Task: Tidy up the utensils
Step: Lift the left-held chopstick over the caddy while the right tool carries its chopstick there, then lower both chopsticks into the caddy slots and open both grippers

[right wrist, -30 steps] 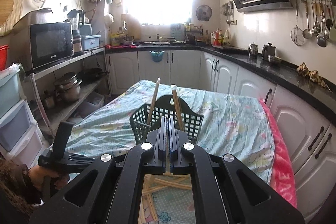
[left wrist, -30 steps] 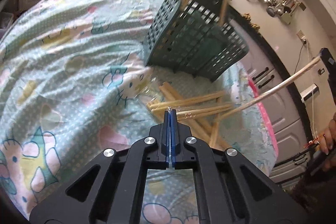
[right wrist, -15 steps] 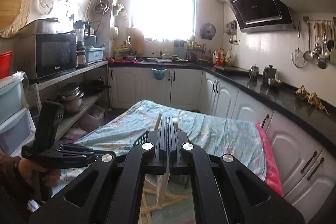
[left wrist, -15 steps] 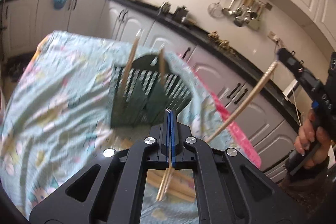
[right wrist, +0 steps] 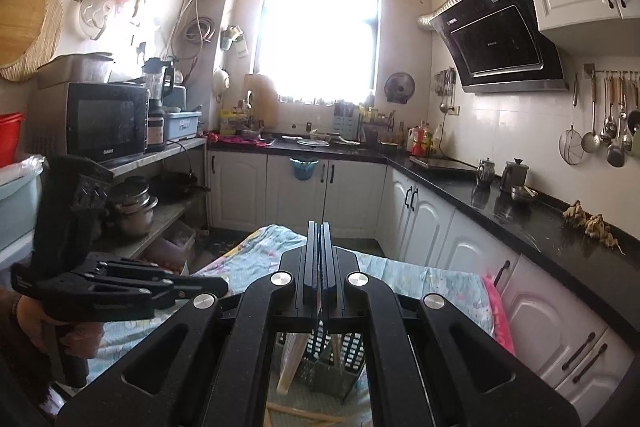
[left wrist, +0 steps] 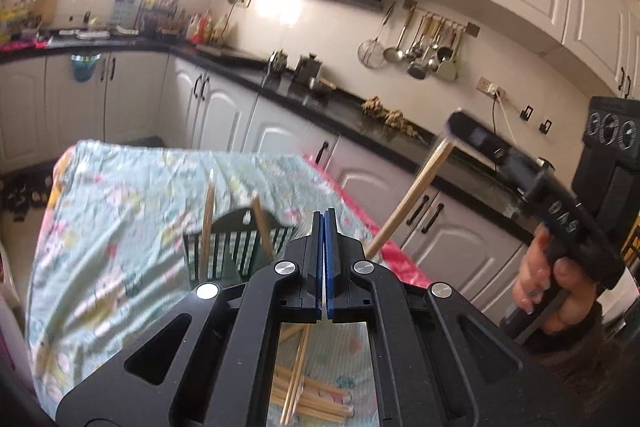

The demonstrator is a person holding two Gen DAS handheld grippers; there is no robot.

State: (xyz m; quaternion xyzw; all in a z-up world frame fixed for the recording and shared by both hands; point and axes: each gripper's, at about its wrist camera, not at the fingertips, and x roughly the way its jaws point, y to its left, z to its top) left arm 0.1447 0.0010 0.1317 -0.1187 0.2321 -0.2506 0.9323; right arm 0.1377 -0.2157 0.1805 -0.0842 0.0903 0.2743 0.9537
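Observation:
A dark green slotted utensil basket (left wrist: 236, 251) stands on the table with two wooden chopsticks upright in it; it also shows in the right wrist view (right wrist: 328, 367). My left gripper (left wrist: 323, 223) is shut on a wooden chopstick (left wrist: 294, 379) that hangs down below the jaws. My right gripper (right wrist: 319, 231) is shut on a wrapped chopstick (right wrist: 291, 363) that hangs toward the basket; the same chopstick (left wrist: 412, 201) slants up to the right gripper in the left wrist view. A pile of loose chopsticks (left wrist: 316, 399) lies on the table below.
The table carries a pale green cartoon-print cloth (left wrist: 104, 227) with a pink edge (right wrist: 498, 319). White cabinets under a black counter (left wrist: 360, 115) run along the right. A shelf with a microwave (right wrist: 106, 119) stands left. The left gripper (right wrist: 120, 291) shows in the right wrist view.
Both grippers have risen and tilted up from the table, each with a chopstick in it. The basket now sits lower in both views.

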